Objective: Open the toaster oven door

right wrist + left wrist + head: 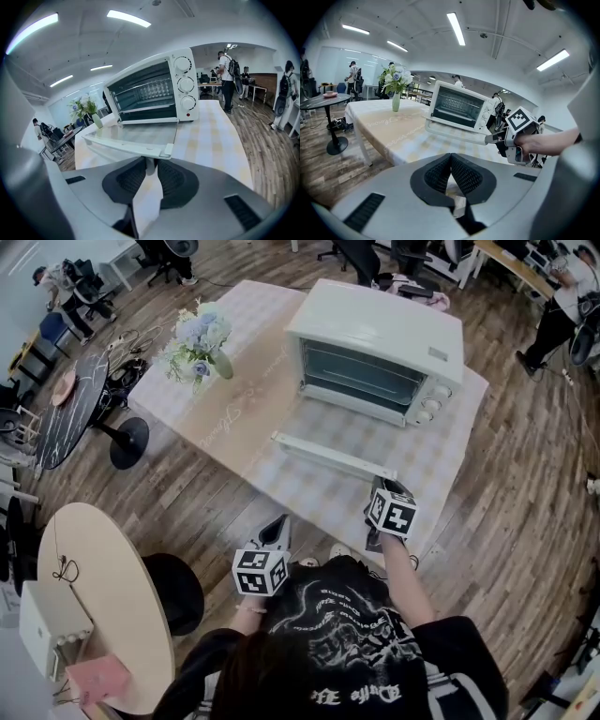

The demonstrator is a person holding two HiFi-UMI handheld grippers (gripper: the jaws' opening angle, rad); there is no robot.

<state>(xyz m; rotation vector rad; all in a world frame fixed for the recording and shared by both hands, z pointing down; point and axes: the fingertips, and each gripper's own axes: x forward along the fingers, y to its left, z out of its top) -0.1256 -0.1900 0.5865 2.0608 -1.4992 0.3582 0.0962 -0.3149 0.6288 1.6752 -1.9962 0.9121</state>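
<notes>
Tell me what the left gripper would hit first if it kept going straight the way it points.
Most likely the table's checked cloth: the left gripper, tongs shut and empty, points at its near part. The oven's door handle lies farther along, though depth is hard to judge.

Gripper (150, 165) clamping door handle (126, 149), oven (154, 89) open

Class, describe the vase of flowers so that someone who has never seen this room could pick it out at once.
Find the table with the checked cloth and the white oven on it. At the table's other end from the oven stands the vase of pale blue and white flowers. It is the table's only plant.
</notes>
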